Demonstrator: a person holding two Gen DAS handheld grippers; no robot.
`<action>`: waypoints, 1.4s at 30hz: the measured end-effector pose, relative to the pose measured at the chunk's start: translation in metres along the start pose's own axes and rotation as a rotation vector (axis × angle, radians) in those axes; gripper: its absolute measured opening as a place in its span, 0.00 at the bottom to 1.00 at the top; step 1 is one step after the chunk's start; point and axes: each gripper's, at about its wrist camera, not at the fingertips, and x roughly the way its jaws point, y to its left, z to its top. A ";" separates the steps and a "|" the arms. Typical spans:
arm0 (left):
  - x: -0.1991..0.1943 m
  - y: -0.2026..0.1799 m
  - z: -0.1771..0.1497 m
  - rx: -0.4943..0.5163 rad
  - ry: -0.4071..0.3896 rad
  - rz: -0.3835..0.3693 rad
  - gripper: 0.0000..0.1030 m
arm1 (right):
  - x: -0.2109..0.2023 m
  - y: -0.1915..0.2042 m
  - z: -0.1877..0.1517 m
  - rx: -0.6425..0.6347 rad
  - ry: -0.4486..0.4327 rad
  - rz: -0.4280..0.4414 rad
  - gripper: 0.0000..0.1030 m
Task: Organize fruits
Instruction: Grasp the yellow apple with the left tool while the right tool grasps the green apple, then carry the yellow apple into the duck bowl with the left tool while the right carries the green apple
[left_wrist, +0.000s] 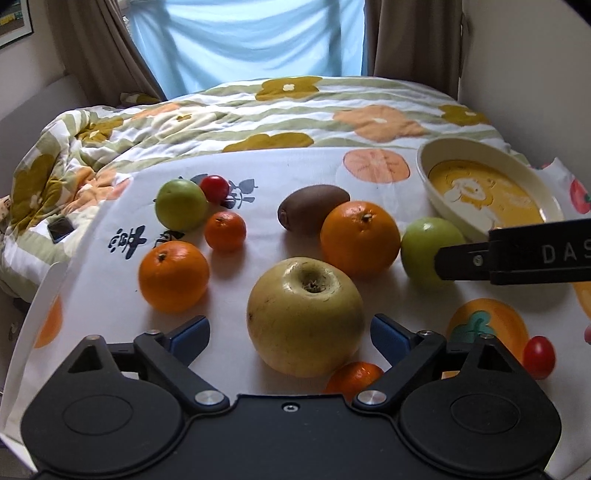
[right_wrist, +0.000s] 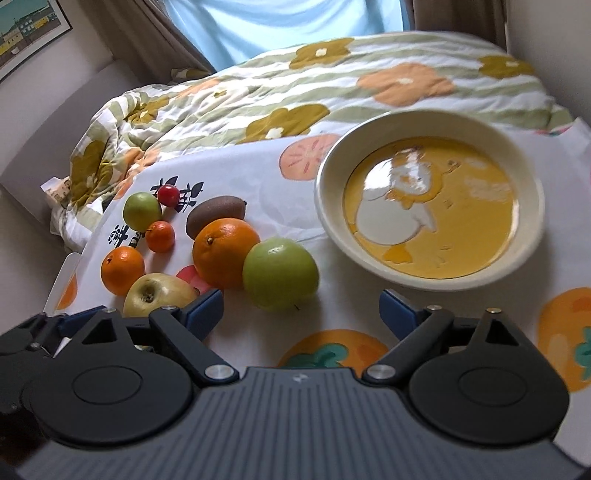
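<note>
We had the big yellow apple (left_wrist: 304, 317) near the worktop's (left_wrist: 110, 314) front edge, between the left gripper's (left_wrist: 290, 334) wide-open jaws, pads not touching it. A small tangerine (left_wrist: 354, 374) sat tucked just behind it; closing could nudge it off the edge. The right gripper (right_wrist: 301, 314) was open too, holding nothing, a green apple (right_wrist: 280, 272) just beyond its left finger. Round fruit could roll. The bowl (right_wrist: 328, 206) stood empty at far right.
</note>
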 end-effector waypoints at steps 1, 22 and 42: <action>0.003 -0.001 0.000 0.002 0.003 -0.002 0.92 | 0.005 0.001 0.000 0.000 0.006 0.004 1.00; 0.022 0.002 0.006 0.050 0.017 -0.077 0.76 | 0.041 0.015 0.010 -0.085 0.058 -0.025 0.78; -0.006 0.012 0.018 0.035 -0.031 -0.072 0.76 | 0.013 0.015 0.009 -0.102 0.013 -0.011 0.68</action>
